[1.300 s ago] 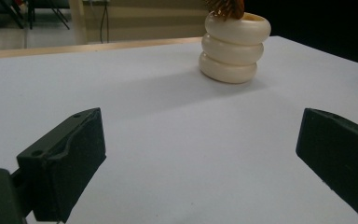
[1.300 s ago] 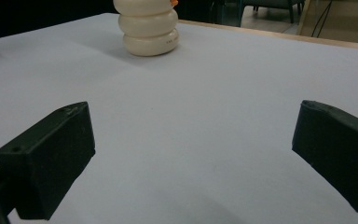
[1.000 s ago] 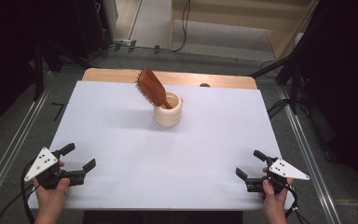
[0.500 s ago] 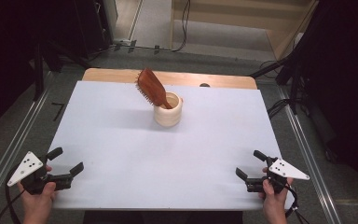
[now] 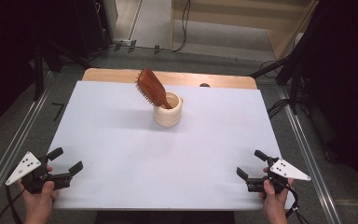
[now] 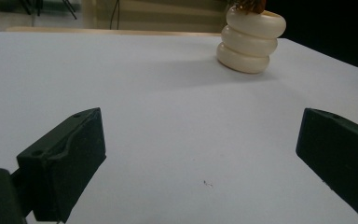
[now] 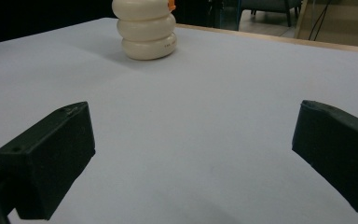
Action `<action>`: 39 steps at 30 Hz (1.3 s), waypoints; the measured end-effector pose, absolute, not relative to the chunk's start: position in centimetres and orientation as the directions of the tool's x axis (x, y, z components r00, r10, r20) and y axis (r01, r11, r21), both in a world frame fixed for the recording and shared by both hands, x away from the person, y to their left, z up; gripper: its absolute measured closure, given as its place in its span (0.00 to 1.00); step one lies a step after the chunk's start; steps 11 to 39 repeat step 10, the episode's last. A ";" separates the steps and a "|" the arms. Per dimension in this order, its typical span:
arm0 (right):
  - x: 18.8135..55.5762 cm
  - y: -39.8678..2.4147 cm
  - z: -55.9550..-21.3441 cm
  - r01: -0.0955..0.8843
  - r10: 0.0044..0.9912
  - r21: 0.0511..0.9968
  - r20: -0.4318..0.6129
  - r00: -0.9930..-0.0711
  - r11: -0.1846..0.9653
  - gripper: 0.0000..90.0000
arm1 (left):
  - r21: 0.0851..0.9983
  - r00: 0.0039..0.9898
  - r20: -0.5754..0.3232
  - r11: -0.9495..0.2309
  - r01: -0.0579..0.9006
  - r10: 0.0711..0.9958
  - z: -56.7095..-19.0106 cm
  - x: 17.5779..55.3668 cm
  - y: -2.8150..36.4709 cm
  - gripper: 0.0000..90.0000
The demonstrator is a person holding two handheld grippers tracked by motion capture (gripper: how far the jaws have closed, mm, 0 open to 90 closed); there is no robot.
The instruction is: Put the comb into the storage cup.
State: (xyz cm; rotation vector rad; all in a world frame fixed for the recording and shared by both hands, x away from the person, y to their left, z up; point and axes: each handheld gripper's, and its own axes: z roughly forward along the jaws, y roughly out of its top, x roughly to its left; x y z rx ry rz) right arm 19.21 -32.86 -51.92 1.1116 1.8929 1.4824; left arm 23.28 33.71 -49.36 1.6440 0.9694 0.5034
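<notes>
Waiting at the near edge of the white table (image 5: 121, 154), both tools parked and idle: left gripper (image 5: 66, 162) at the near left corner, jaws spread wide with nothing between them, right gripper (image 5: 251, 164) at the near right corner, likewise gaping and empty. Seen along each pair of jaws, only bare tabletop lying between the black pads. Farther off, near the middle of the far half, a cream ribbed cup (image 5: 168, 110) standing upright, well apart from both tools; inside it a wooden hairbrush (image 5: 151, 88), handle down, bristled head leaning up and to the left over the rim. Judged as the very start of the work, no reach yet committed. Next move, probably: carrying one gripper forward to the brush head or neck, closing on it above the rim, perhaps steadying the cup with the other to keep it from tipping during the lift.
</notes>
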 end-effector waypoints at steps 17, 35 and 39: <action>19.3 -32.9 -51.9 0.301 0.824 0.951 0.112 -0.555 0.074 0.00 | 0.942 0.575 -0.144 -0.066 0.328 0.806 -49.4 23.2 33.5 0.01; 19.3 -32.9 -51.9 0.301 0.824 0.951 0.112 -0.555 0.074 0.00 | 0.942 0.575 -0.144 -0.066 0.328 0.806 -49.4 23.2 33.5 0.01; 19.3 -32.9 -51.9 0.301 0.824 0.951 0.112 -0.555 0.074 0.00 | 0.942 0.575 -0.144 -0.066 0.328 0.806 -49.4 23.2 33.5 0.01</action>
